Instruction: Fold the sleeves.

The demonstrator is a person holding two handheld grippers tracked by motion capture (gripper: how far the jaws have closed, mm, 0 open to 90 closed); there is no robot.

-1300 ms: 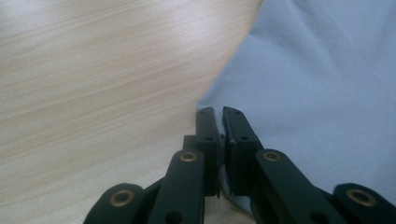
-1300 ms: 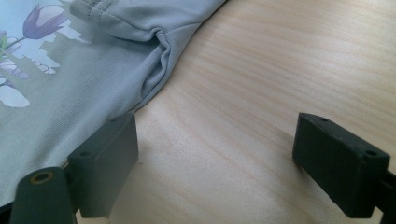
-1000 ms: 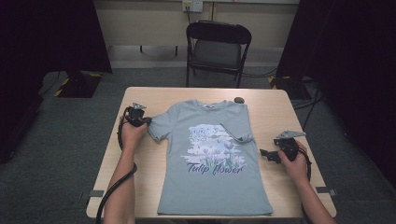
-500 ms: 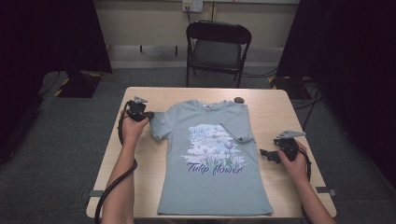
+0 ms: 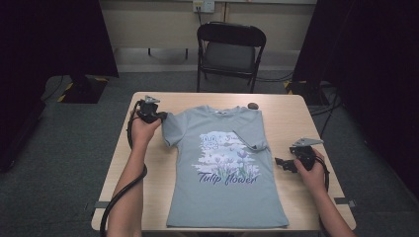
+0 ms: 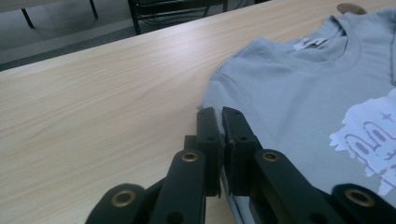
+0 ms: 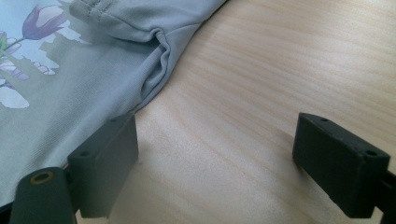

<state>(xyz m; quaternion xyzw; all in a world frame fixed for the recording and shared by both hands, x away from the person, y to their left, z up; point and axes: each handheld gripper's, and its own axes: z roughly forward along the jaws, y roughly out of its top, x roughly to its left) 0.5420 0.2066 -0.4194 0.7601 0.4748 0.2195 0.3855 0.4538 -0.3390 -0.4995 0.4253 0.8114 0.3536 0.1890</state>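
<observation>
Soft, limp grey T-shirt [image 5: 225, 173]: left tongs [image 6: 218, 122] pinch its left sleeve hem; right tongs [image 7: 215, 163] gape wide, empty, on bench [image 5: 306, 123].

Black folding chair [image 5: 231, 49] behind wooden table [image 5: 148, 163]

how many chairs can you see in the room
1. A black folding chair stands on the floor just beyond the far edge of the table, facing it. Dark areas at the sides could hide others.
</observation>
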